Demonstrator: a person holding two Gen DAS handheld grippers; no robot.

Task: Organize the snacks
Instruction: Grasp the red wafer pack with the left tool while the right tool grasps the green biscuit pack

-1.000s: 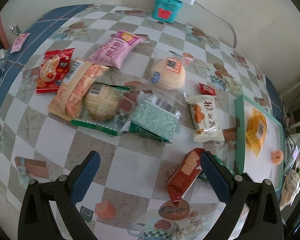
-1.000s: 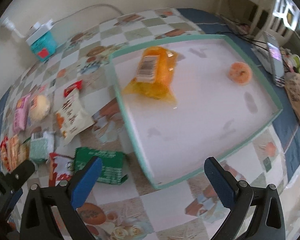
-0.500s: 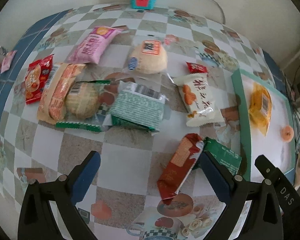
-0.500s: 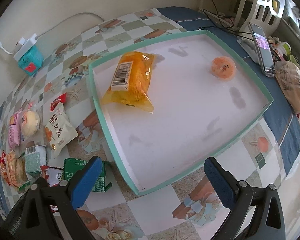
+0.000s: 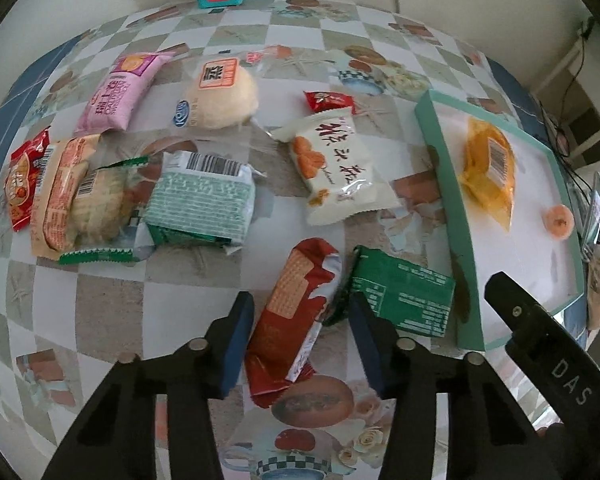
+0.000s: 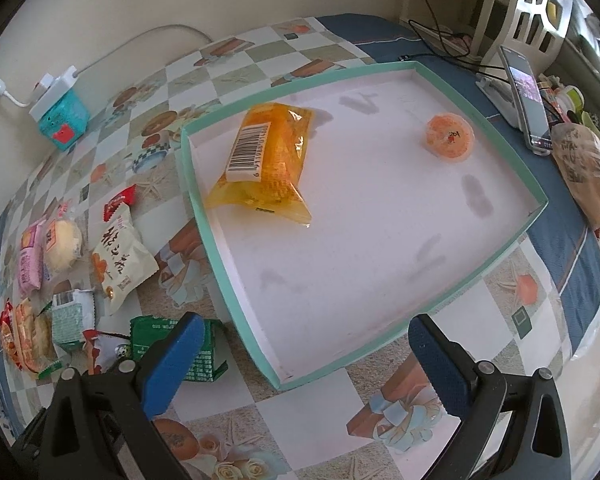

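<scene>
The left gripper sits low in the left wrist frame with its jaws part-closed around the red biscuit packet, a blue pad close on each side, though whether either pad yet touches the wrapper cannot be told; the packet lies on the checked tablecloth, lower centre, its right edge just beside the dark green packet, which itself lies against the near wall of the teal-rimmed tray; a good grasp probably means closing squarely across the packet's width, near its middle, so the right pad does not catch the green wrapper's corner; the foil looks slippery and crushable, so a gentle, even squeeze seems wise; the right gripper hangs wide open and empty over the tray's near corner in the right wrist frame; the tray already holds an orange packet and a small round orange sweet.
</scene>
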